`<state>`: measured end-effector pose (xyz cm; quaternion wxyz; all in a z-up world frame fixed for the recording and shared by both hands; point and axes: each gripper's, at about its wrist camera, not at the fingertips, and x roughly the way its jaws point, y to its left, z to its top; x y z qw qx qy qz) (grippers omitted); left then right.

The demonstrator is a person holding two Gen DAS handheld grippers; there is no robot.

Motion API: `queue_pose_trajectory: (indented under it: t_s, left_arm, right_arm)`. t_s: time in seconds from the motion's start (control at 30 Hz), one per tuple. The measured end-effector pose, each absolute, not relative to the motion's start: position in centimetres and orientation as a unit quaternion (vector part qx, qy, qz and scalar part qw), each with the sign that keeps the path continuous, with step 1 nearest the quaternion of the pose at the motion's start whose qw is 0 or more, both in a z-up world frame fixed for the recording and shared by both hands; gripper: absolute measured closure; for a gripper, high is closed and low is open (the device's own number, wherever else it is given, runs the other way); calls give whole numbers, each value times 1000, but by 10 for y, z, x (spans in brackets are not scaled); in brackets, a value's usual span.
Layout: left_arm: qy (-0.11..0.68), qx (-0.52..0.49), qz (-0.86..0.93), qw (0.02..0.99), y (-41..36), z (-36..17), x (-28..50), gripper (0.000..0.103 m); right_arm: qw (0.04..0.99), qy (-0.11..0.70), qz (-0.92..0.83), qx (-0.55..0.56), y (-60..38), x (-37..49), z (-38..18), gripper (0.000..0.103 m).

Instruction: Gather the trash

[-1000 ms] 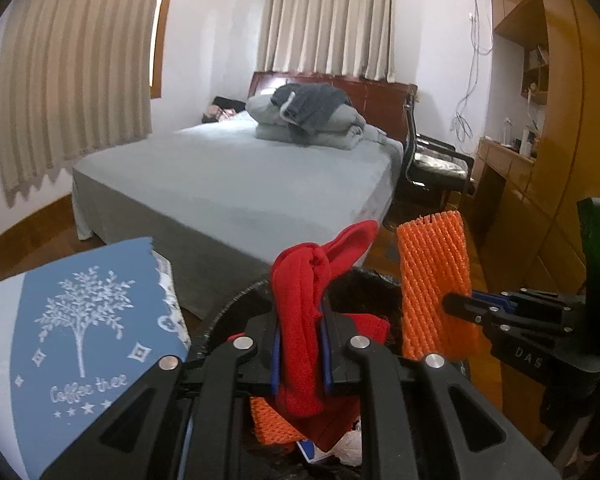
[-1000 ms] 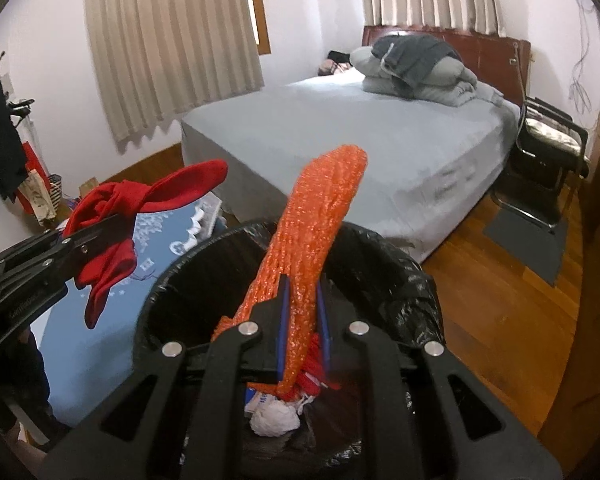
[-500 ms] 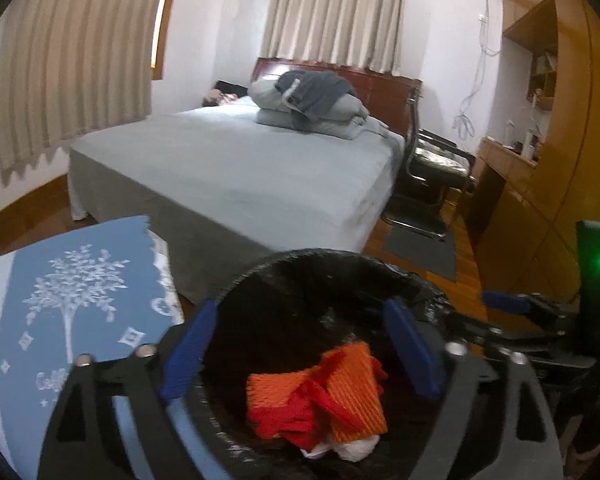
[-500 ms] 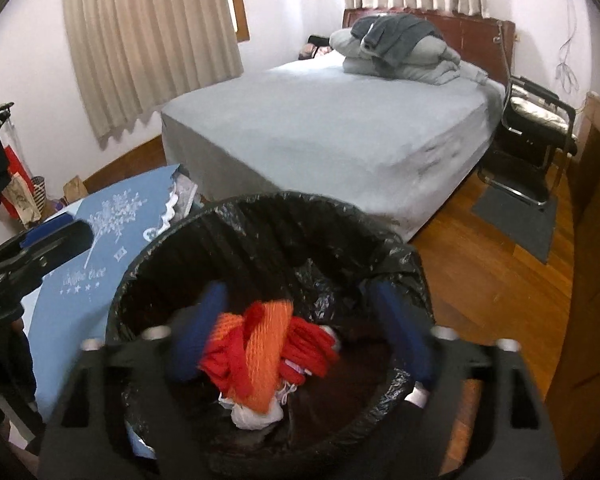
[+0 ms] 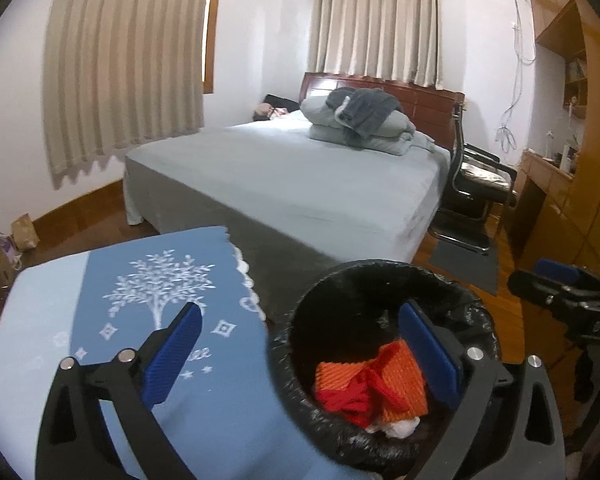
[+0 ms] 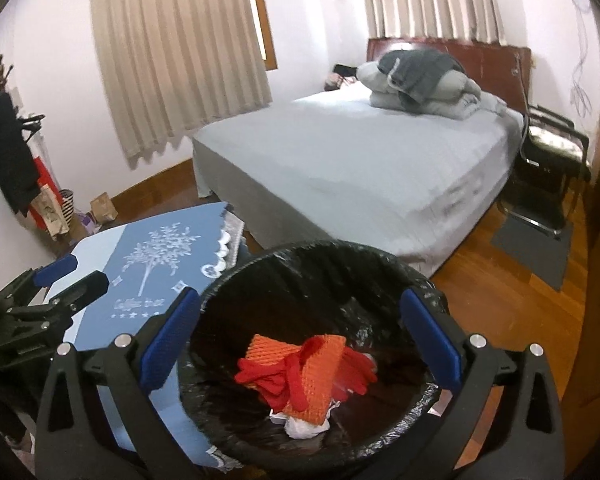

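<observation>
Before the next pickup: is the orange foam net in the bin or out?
In: the orange foam net lies inside the black-lined bin, tangled with red cloth.

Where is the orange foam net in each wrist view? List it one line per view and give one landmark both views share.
Left wrist view: the orange foam net lies in the black-lined trash bin, lower right, tangled with a red cloth.
Right wrist view: the net lies in the bin, bottom centre, draped over the red cloth.
Shared landmark: the blue tree-print tablecloth, left of the bin.
</observation>
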<state>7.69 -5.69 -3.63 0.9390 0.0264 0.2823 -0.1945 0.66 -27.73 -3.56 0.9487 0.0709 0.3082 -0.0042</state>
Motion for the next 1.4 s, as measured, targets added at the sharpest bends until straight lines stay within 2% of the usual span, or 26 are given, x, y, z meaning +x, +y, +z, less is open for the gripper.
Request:
queue_pose_trajectory:
  t_s: [0.47,1.4]
  left_arm:
    - [274,26,-173,946,-38,-16,38,6]
    - [259,14,-153,953,-27,1,20,6]
  right_arm:
    - [948,311,11,61,-250,-15,-14,5]
    - [952,301,32,43,-226,-26,-4,5]
